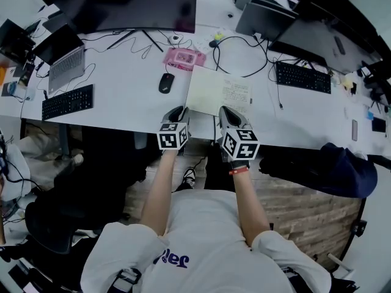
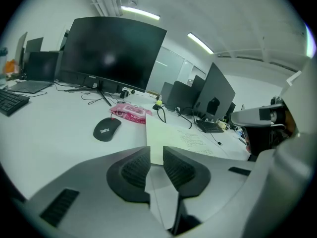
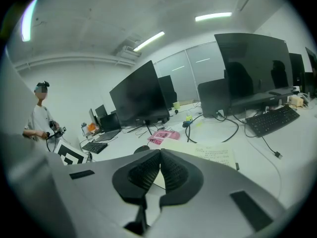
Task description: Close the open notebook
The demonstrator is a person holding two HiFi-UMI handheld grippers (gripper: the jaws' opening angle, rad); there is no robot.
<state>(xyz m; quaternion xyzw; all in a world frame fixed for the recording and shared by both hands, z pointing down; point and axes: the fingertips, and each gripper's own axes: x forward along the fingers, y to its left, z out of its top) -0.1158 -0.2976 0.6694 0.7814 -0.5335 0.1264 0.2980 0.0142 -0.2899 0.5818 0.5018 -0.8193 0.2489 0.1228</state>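
The open notebook (image 1: 218,92) lies flat on the white desk (image 1: 122,78), its left page blank and its right page handwritten. My left gripper (image 1: 177,113) hovers at the desk's front edge, just short of the notebook's left page. In the left gripper view the notebook (image 2: 173,138) lies ahead of the left gripper (image 2: 156,162), whose jaws stand apart with nothing between them. My right gripper (image 1: 227,112) is near the right page's front edge. In the right gripper view the notebook (image 3: 208,155) lies beyond the right gripper (image 3: 160,155), whose pads meet at the tips, empty.
A black mouse (image 1: 166,82) and a pink packet (image 1: 183,57) lie left of and behind the notebook. A black cable (image 1: 238,54) loops behind it. Keyboards (image 1: 67,102) (image 1: 303,77), a laptop (image 1: 64,57) and a large monitor (image 1: 134,5) stand around. A person (image 3: 42,120) stands far off.
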